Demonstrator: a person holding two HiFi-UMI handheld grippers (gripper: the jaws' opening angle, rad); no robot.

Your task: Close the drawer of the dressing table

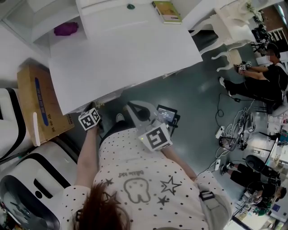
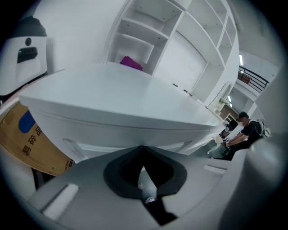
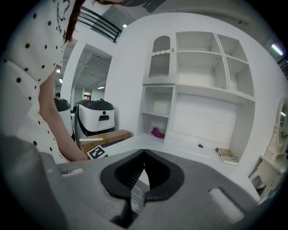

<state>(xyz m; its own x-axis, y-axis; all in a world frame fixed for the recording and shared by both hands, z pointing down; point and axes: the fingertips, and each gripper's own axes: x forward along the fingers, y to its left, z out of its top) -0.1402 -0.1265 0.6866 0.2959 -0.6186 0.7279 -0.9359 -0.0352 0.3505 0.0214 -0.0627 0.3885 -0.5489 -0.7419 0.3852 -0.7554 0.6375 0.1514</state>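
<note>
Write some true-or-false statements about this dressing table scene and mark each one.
A purple object lies in a shelf compartment. True.
The book lies on the floor. False: it lies on the white tabletop.
The left hand-held gripper is shut and empty. True.
The right hand-held gripper grips a drawer handle. False: it is shut on nothing, apart from the table.
The cardboard box stands at the table's right. False: it stands at its left in the head view.
</note>
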